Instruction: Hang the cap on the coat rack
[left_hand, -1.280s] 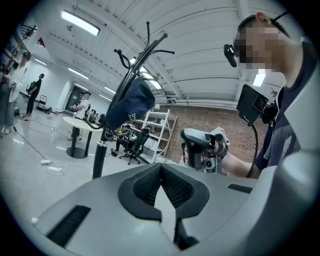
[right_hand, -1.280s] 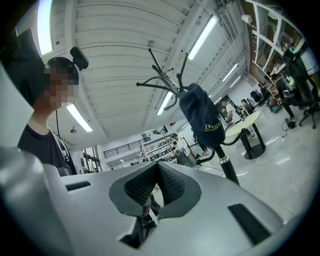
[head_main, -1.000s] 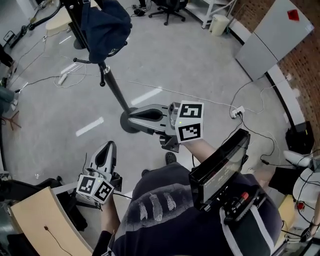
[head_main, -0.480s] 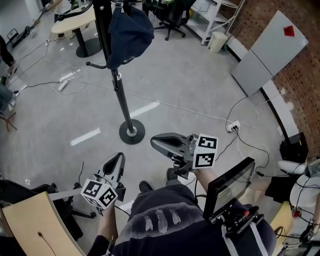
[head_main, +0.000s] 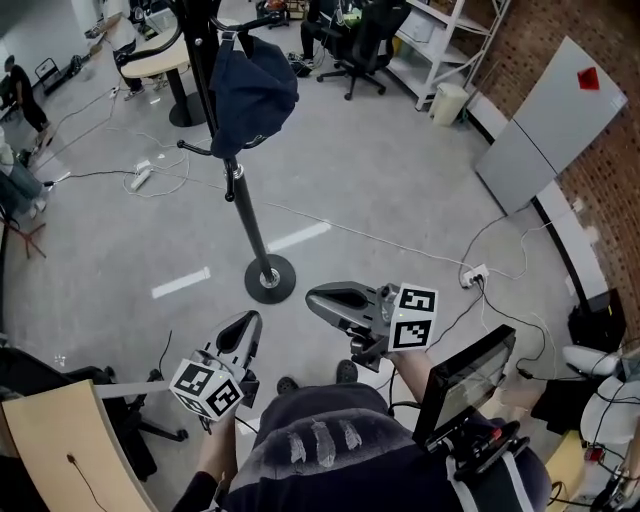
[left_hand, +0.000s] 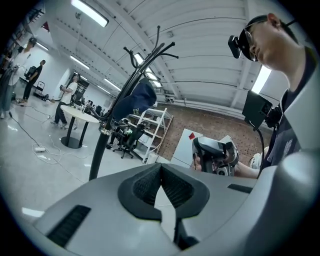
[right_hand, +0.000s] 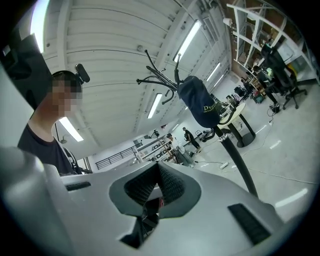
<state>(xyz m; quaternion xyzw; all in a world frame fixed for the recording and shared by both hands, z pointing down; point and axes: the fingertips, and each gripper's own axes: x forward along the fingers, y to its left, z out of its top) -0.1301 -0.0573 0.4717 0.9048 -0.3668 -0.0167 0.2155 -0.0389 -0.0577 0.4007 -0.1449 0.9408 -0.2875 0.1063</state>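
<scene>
**A:** Start at the left. How does the left gripper (head_main: 247, 322) stand?

**B:** Its jaws are closed tip to tip, and nothing is between them.

**A:** And the cap?

**B:** The cap (head_main: 252, 90) hangs on the coat rack (head_main: 246, 215). It is well ahead of that gripper and high above it, a little left of the line its jaws point along. Neither gripper touches it.

**A:** Which way does it lie?

**B:** Its long axis runs up and down, slightly tilted. The upper end is caught high on the rack, close beside the pole, and the rest sags downward. Yellow lettering (right_hand: 208, 109) shows on the side turned toward the right gripper (head_main: 312, 296). I cannot tell which way the brim points.

**A:** And that right gripper?

**B:** Its jaws are pressed together too, and they are empty. It is turned across toward the left gripper's side. In the head view the rack's round base (head_main: 270, 279) shows just off its tips, though apart from them. From this gripper the cap sits above and to the right of the line its jaws point along, well away.
</scene>
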